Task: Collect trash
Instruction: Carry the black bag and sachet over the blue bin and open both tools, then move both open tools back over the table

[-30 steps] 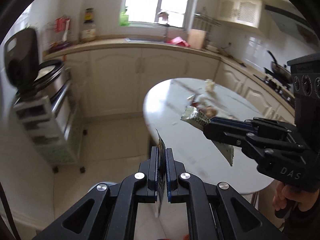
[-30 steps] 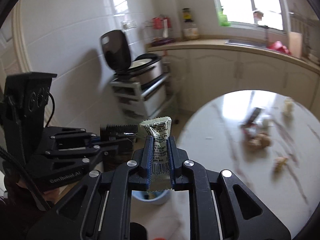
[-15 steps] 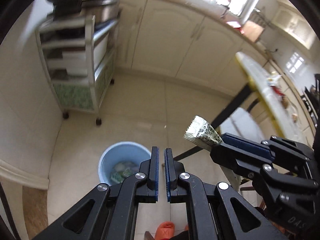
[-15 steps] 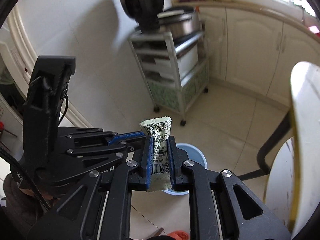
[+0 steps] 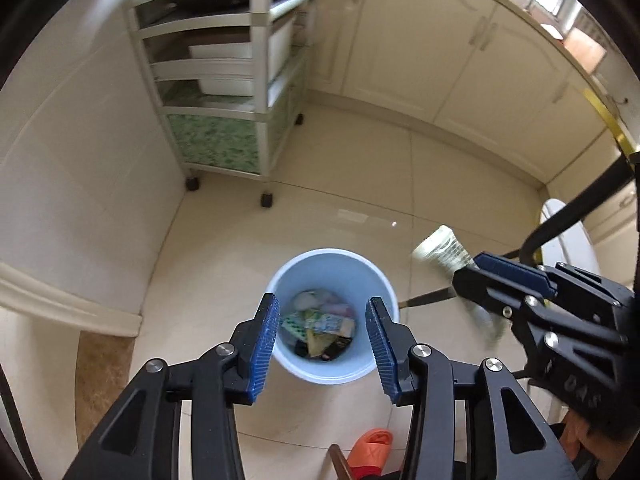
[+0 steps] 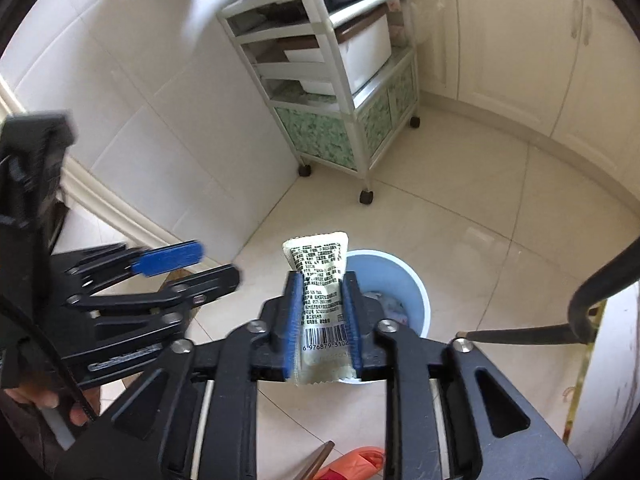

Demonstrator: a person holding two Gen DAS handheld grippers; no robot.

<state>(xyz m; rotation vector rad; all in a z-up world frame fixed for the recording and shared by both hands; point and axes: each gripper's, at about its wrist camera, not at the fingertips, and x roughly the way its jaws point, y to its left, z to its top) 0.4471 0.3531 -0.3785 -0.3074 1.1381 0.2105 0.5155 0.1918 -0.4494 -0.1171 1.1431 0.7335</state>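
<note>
Left wrist view: the left gripper [image 5: 322, 340] points steeply down with its jaws opening and nothing between them; half a second ago they were pressed together, and a second ago they pinched a thin dark wrapper that is no longer held. Directly beyond the parted blue pads lies the blue bin [image 5: 382, 280] on the floor, so the wrapper has most likely been released into it, though the falling piece cannot be singled out. Inside the bin sit several wrappers, green-patterned, yellowish and dark, with a pale crumpled piece at the far side [image 5: 320, 326]. To the right of this gripper, the right gripper [image 5: 466, 276] comes in from the side carrying a pale green packet [image 5: 442, 246], which sits off to the bin's right rather than over it.

Right wrist view: the right gripper [image 6: 322, 316] has the packet [image 6: 320, 300] upright between its blue pads, barcode at the near end; its jaws are starting to open, the pads seemingly still touching the packet. The bin [image 6: 404, 280] lies just beyond and slightly right of the fingertips. Judged from this, one piece is delivered and the second release has begun; more trash may remain on the surface
</note>
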